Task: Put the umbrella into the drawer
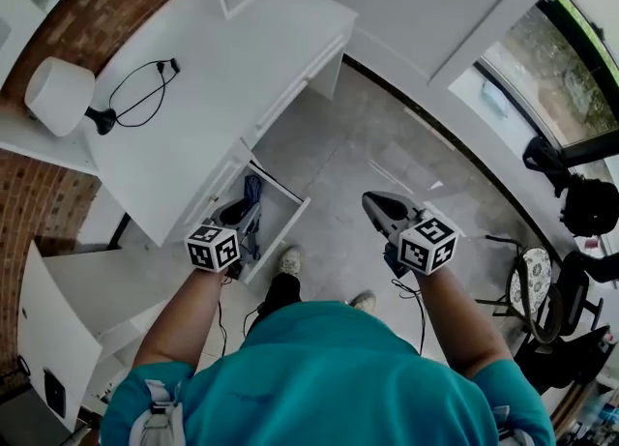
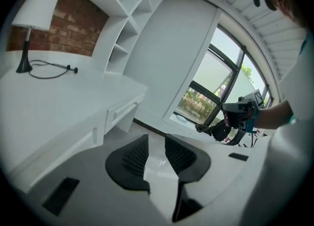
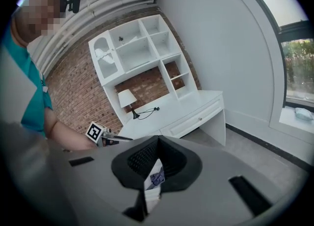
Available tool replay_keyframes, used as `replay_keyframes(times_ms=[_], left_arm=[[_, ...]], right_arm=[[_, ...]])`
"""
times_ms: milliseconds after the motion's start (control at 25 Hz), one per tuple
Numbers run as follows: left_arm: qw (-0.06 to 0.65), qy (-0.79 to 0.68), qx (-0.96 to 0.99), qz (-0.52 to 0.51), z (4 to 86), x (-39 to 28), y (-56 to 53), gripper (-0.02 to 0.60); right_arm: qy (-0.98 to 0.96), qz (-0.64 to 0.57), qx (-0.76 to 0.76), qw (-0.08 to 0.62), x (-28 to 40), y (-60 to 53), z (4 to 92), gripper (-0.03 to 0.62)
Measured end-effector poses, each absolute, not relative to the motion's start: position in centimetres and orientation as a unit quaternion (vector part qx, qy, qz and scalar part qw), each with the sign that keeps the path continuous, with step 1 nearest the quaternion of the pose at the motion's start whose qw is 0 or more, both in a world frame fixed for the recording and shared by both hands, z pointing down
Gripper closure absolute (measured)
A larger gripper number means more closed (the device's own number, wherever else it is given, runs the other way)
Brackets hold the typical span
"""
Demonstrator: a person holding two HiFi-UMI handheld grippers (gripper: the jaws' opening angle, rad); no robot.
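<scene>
- Drawer contents are visible from above: the umbrella (dark blue, folded) is laid inside the drawer, which is pulled out from the near end of the white desk.
- The left gripper is held just above the open drawer, apart from the umbrella. Its jaws are parted in its own view, and only floor is seen through the gap, so nothing is grasped.
- The right gripper is held over the grey floor, well to the side of the drawer. Its jaws are brought together at the tips, and nothing is clamped between them.
- A white lamp is stood at the far end of the desk, with its black cable looped on the desktop beside it.
</scene>
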State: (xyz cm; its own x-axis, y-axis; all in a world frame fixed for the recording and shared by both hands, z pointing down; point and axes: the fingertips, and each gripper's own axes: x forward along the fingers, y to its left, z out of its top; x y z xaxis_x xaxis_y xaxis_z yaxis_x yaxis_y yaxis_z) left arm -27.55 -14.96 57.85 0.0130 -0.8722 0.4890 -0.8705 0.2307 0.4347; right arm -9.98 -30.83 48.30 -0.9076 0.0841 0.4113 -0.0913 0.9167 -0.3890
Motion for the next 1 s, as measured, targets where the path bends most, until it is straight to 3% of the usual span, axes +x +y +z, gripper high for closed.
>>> replay_keyframes(times_ms=[200, 320, 600, 1000], left_arm=[[0.271, -0.713, 0.646, -0.024, 48.9, -27.2, -16.1, 0.546], [0.218, -0.727, 0.650, -0.049, 43.3, -26.9, -16.2, 0.565], [0.169, -0.734, 0.654, -0.064, 36.3, -25.5, -14.8, 0.568], [0.147, -0.740, 0.652, -0.070, 33.6, -22.9, -13.0, 0.568]], right_arm=[[-0.960, 0.178, -0.030, 0.214, -9.9, -29.7, 44.5, 0.572], [-0.965, 0.164, -0.038, 0.203, -9.7, -30.1, 41.9, 0.572], [-0.975, 0.128, -0.059, 0.173, -9.8, -30.2, 36.0, 0.572], [-0.976, 0.099, -0.084, 0.176, -9.7, -29.1, 33.8, 0.572]])
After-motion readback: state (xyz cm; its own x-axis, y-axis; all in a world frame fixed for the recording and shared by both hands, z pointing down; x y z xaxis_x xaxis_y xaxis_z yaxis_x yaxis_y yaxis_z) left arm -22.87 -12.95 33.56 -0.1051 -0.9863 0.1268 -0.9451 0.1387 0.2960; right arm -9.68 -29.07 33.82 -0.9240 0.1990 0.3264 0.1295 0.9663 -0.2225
